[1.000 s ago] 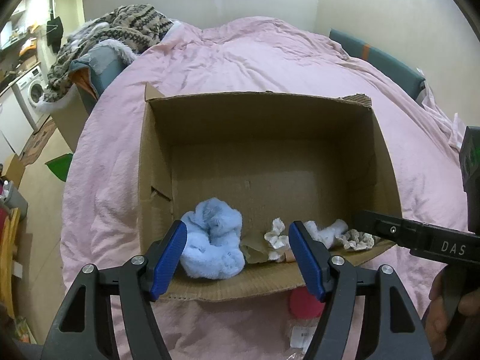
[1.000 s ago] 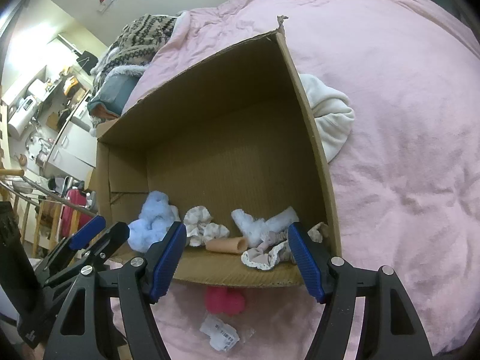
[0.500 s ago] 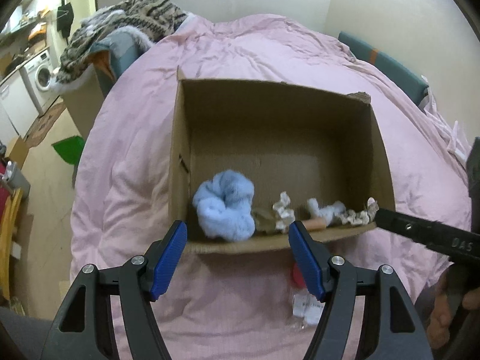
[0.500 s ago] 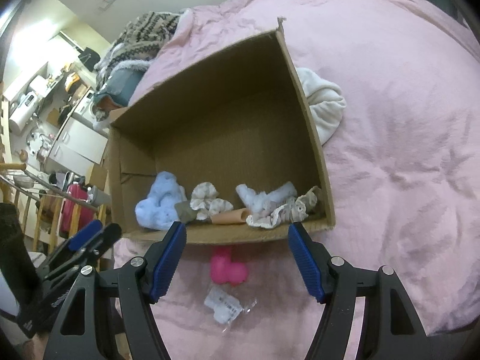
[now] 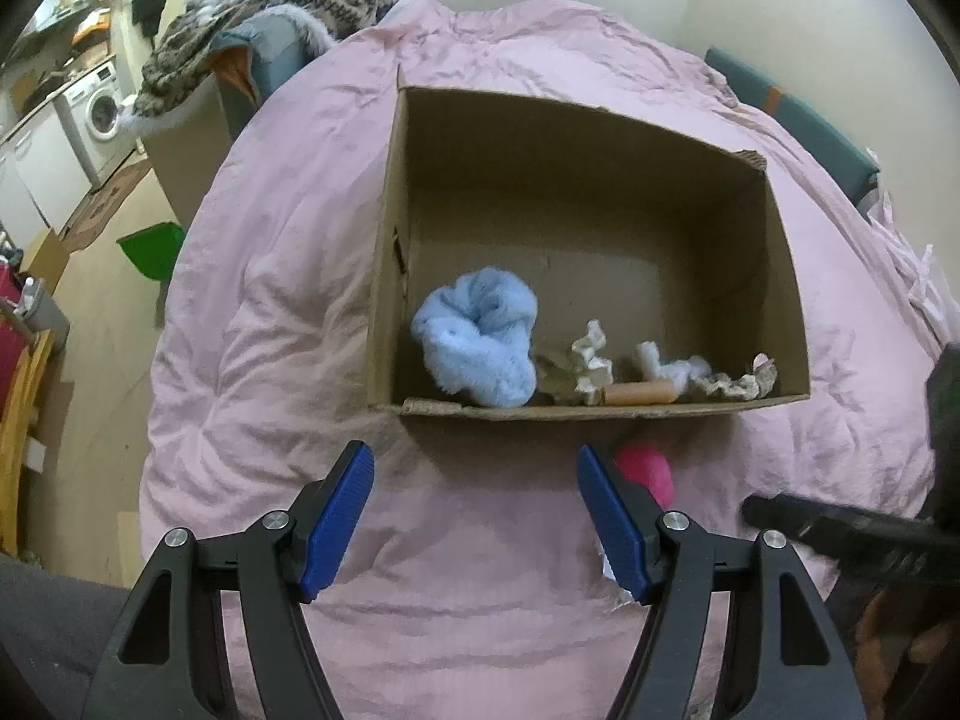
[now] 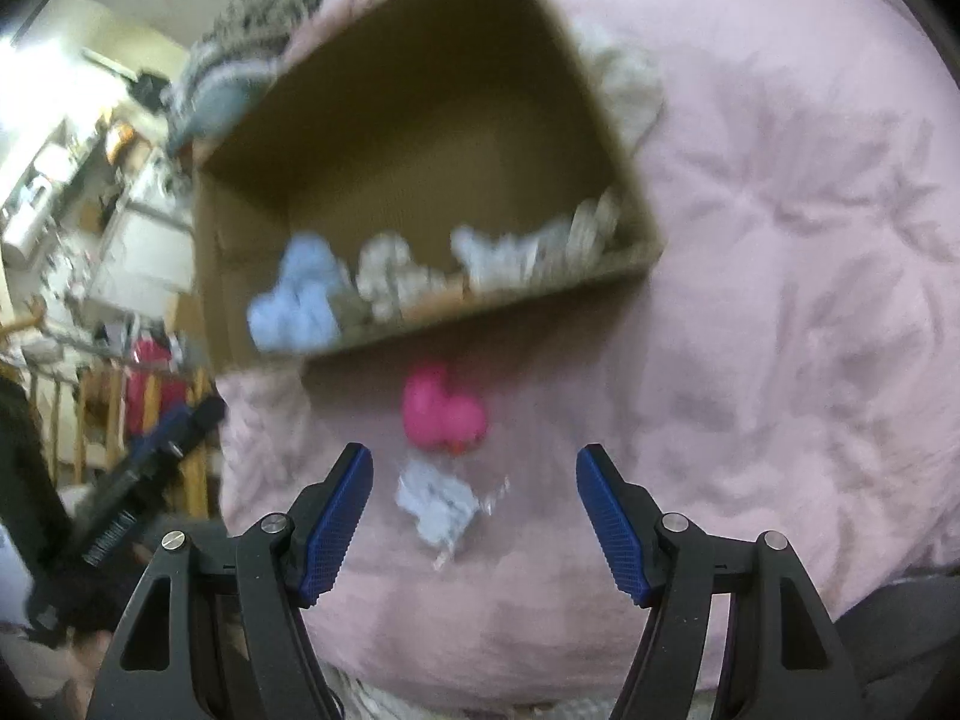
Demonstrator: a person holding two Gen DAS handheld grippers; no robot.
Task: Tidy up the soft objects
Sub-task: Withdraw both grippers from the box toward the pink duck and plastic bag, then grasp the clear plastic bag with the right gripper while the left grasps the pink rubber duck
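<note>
Left wrist, fluffy blue scrunchie [image 5: 477, 339], corrugated box [image 5: 384, 276]

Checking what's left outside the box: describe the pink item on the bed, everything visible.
The pink item is a small, bright magenta, lumpy thing with two rounded lobes; soft or rubbery, too blurred to identify. It lies on the pink bedspread, just outside the cardboard box near its front wall, beside a crumpled clear packet. In the left wrist view the left claw's finger partly hides it. No claw touches it.
</note>
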